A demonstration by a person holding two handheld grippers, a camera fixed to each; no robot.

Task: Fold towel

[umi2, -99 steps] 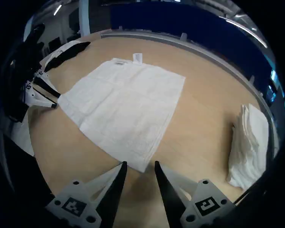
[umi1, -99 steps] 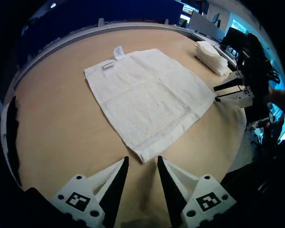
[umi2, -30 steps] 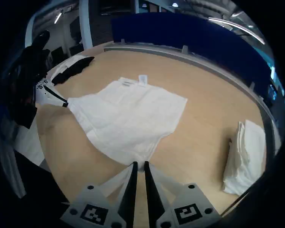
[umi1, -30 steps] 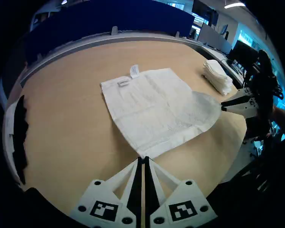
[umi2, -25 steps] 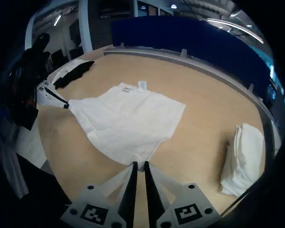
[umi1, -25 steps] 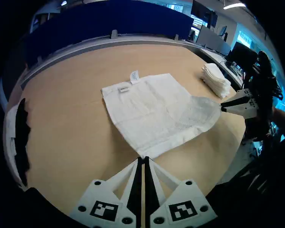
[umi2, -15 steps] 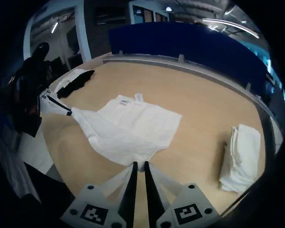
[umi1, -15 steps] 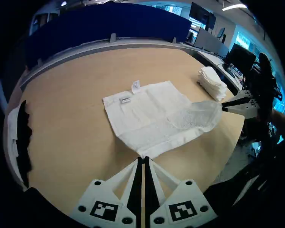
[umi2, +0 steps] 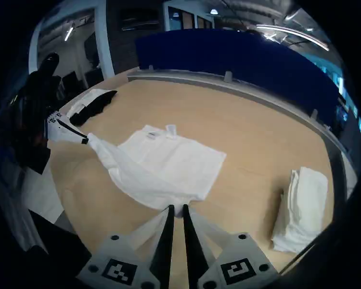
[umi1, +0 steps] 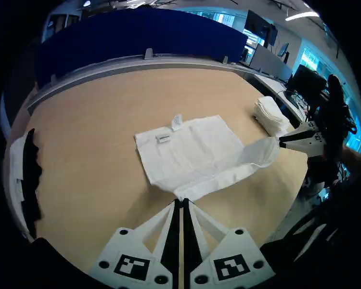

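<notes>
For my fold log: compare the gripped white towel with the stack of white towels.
The held white towel is one open sheet; the stack of white towels is several, folded and piled. Two corners of the held towel hang above the wooden table, pinched by the left gripper and right gripper; the stack lies flat on it. Both are white.

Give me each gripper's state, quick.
Left gripper: shut on a lifted corner of the towel.
Right gripper: shut on another lifted corner of the towel.
</notes>
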